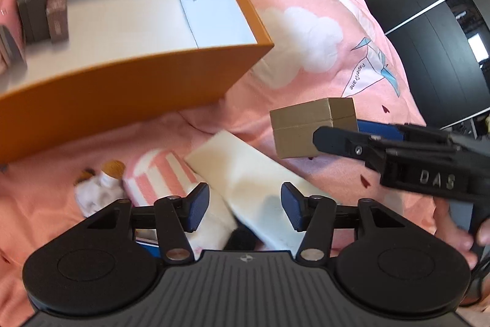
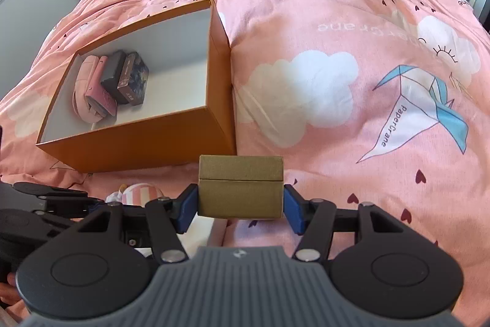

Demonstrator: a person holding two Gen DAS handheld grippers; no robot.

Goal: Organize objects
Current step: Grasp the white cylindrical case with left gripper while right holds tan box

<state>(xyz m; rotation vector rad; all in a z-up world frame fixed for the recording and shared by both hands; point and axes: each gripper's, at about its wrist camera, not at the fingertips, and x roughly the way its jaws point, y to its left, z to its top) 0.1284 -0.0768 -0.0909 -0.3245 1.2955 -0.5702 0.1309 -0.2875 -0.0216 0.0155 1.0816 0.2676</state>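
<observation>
Presently, a small gold box (image 2: 240, 187) is pinched between the blue pads of the right gripper (image 2: 240, 206) and held above the pink bedspread (image 2: 337, 127), just beside the orange storage box (image 2: 137, 140). The left gripper (image 1: 245, 209) is spread over a white foam block (image 1: 245, 170), gripping nothing. Two dark boxes (image 2: 128, 77) and a pink wallet (image 2: 98, 88) are noted inside the storage box.

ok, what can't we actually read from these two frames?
- Left wrist: pink items in the orange box are cut by the frame edge and blurred.
- Left wrist: dark object under the white block, hidden by the left tongs.
- Right wrist: gold box underside, hidden by the right tongs.
</observation>
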